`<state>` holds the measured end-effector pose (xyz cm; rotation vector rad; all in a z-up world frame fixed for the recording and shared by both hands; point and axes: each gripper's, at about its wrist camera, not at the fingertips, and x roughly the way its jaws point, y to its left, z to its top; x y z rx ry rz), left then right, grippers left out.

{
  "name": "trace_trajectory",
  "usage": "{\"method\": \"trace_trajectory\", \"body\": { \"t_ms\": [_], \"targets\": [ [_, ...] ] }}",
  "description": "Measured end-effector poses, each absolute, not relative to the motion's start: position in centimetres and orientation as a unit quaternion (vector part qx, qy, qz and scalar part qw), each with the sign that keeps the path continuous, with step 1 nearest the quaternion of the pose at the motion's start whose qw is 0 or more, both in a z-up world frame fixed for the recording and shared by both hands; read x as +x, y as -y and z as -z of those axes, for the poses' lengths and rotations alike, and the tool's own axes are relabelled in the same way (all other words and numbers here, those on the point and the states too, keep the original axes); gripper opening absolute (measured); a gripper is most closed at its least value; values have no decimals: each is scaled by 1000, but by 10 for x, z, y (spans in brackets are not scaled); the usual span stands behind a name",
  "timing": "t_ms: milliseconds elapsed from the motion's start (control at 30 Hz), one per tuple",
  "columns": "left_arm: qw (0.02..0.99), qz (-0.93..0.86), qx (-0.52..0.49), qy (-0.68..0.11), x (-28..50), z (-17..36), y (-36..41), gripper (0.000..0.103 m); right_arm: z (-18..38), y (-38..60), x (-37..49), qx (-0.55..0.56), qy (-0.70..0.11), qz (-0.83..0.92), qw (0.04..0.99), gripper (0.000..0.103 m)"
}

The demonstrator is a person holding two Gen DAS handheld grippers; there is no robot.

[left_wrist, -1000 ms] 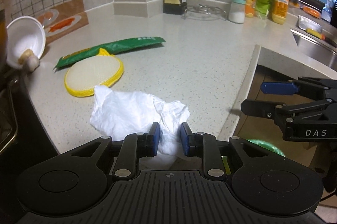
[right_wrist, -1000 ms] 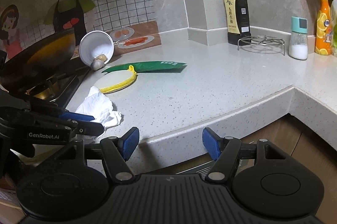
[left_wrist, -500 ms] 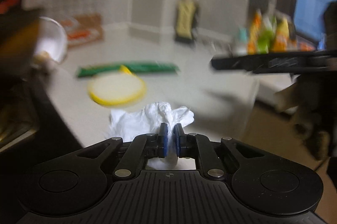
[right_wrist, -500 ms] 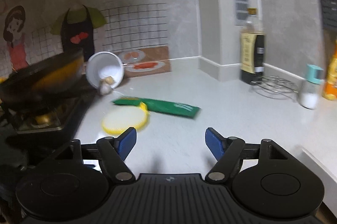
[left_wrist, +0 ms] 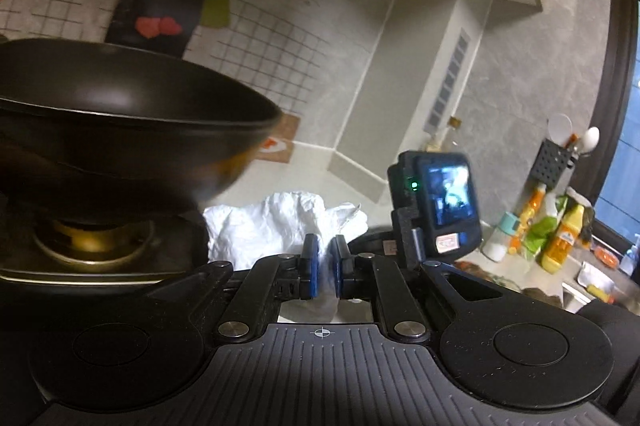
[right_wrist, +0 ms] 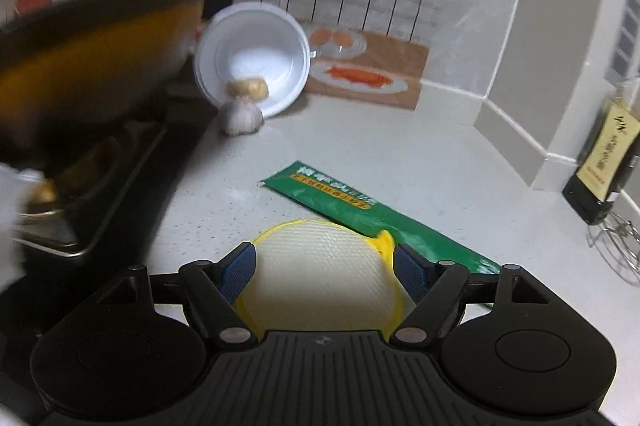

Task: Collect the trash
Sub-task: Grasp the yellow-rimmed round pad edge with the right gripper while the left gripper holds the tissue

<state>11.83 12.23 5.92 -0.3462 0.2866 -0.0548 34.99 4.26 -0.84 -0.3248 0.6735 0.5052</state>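
- The left gripper (left_wrist: pixel 325 268) has its two blue pads closed almost together, pinching a fold of crumpled white tissue (left_wrist: pixel 280 222). The rest of the tissue billows out beyond the fingertips.
- In the left wrist view the tissue appears clear of the counter, beside a dark wok (left_wrist: pixel 120 129) on the stove at the left. The back of the other handheld unit (left_wrist: pixel 436 201), with its small screen, shows just right of the tissue.
- The right gripper (right_wrist: pixel 323 272) has its jaws wide apart and holds nothing.
- A round, yellow-rimmed mesh pad (right_wrist: pixel 316 274) lies flat on the pale counter (right_wrist: pixel 400 153), directly ahead of and below the right gripper, framed between its two blue pads. Neither pad looks to be touching it.
- A long green wrapper (right_wrist: pixel 360 209) lies flat just beyond the pad. Its long axis runs diagonally from upper left to lower right, across the line the right gripper points along; its right end passes behind the right-hand finger.
- Further back, a tipped white bowl (right_wrist: pixel 256 57) rests on its side with a garlic bulb (right_wrist: pixel 242 117) at its rim.
- Judgement: the right hand is the nearer to the remaining items. The wrapper looks like the next piece of trash, and it lies slightly forward of the open jaws.
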Motion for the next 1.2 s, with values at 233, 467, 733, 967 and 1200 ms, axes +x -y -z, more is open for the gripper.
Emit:
{"method": "trace_trajectory", "body": {
  "t_ms": [233, 467, 733, 967, 1200],
  "targets": [
    [968, 35, -204, -142, 118, -52, -135, 11, 8, 11, 337, -132, -382, -280, 871, 75],
    [953, 100, -197, -208, 176, -50, -99, 11, -11, 103, 322, -13, -381, -276, 882, 75],
    [947, 92, -128, -280, 234, -33, -41, 11, 11, 156, 339, 131, -426, -234, 864, 37],
    [928, 95, -132, -336, 251, -6, -34, 11, 22, 148, 345, 178, -447, -268, 835, 37],
    [925, 100, -143, -338, 249, 0, -44, 11, 3, 155, 329, 255, -421, -365, 790, 38]
  ]
}}
